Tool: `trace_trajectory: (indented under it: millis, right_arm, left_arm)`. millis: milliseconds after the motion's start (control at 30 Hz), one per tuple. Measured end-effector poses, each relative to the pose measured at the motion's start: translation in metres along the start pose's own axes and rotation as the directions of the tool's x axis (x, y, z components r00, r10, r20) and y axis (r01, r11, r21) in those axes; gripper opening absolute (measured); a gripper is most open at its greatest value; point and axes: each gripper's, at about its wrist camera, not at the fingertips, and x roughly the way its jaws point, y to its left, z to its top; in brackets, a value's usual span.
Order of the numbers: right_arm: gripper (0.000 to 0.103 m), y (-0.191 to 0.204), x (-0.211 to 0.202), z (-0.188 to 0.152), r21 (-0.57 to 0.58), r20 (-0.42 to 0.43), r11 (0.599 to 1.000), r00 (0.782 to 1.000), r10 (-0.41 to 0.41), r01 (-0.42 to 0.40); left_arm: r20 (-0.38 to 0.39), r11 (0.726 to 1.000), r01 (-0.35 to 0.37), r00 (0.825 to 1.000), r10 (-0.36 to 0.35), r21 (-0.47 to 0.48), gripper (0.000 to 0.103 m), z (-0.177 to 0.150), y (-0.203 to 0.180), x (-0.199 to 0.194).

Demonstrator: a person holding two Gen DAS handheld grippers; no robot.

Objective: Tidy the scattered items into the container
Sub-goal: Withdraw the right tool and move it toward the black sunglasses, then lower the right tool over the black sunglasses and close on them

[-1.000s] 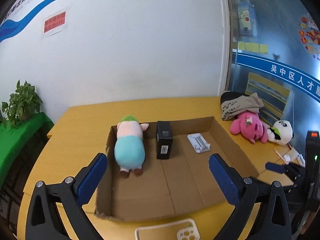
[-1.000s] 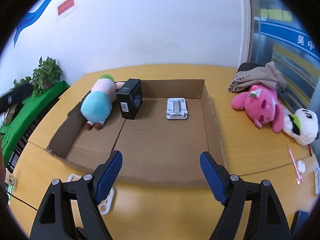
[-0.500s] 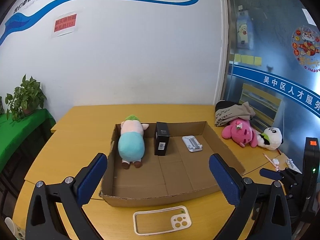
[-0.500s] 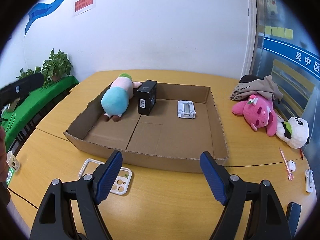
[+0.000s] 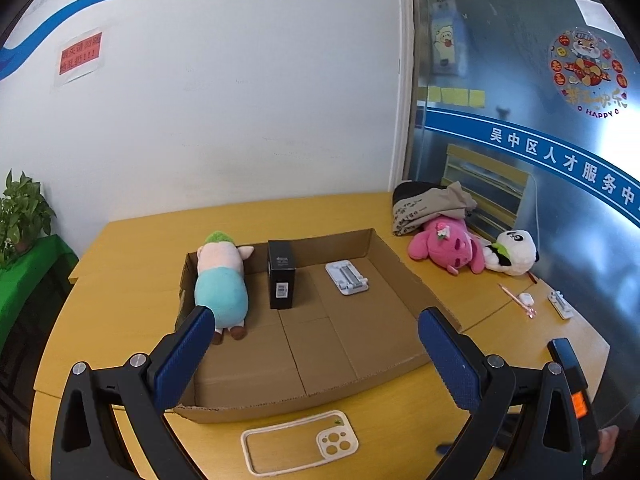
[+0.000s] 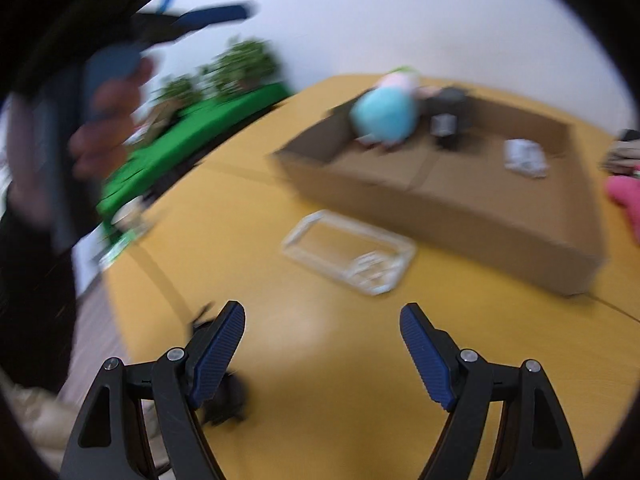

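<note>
Both my right gripper (image 6: 322,320) and left gripper (image 5: 312,344) stand apart, empty; phone case (image 6: 348,256) lies ahead, thin and flat, so fingertips may slide over it.

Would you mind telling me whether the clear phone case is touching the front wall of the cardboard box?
Apart. The left wrist view shows a strip of bare tabletop between the clear phone case and the cardboard box.

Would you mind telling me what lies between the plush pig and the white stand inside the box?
A black box stands upright between them, clearest in the left wrist view.
</note>
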Motion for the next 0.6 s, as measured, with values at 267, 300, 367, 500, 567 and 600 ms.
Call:
trace_trajectory:
  millis: [267, 300, 367, 500, 567, 600]
  right_arm:
    - [0.075, 0.047, 0.061, -0.042, -0.215, -0.228, 0.957, 0.963, 0.143, -0.193]
    - [0.072, 0.046, 0.065, -0.048, -0.231, -0.247, 0.953, 0.959, 0.135, -0.194]
    - [0.070, 0.038, 0.070, -0.056, -0.237, -0.273, 0.949, 0.952, 0.139, -0.207]
    - [0.070, 0.029, 0.064, -0.062, -0.227, -0.265, 0.947, 0.950, 0.165, -0.228]
    - [0.070, 0.026, 0.063, -0.061, -0.218, -0.254, 0.951, 0.954, 0.161, -0.219]
    - [0.070, 0.024, 0.062, -0.060, -0.210, -0.248, 0.954, 0.955, 0.161, -0.215]
  left_arm:
    - [-0.063, 0.997, -0.006, 0.998, 0.001, -0.082, 0.103, -0.028, 0.018, 0.002]
    - [-0.065, 0.996, -0.009, 0.998, 0.003, -0.087, 0.103, -0.029, 0.020, 0.002]
    - [-0.061, 0.996, -0.006, 0.998, 0.001, -0.091, 0.103, -0.027, 0.021, 0.000]
    - [-0.046, 0.997, 0.017, 0.999, -0.021, -0.081, 0.103, -0.014, 0.015, 0.001]
    - [-0.037, 0.997, 0.038, 0.998, -0.041, -0.068, 0.103, -0.004, 0.008, 0.002]
    - [-0.032, 0.997, 0.056, 0.998, -0.058, -0.059, 0.103, 0.002, 0.003, 0.002]
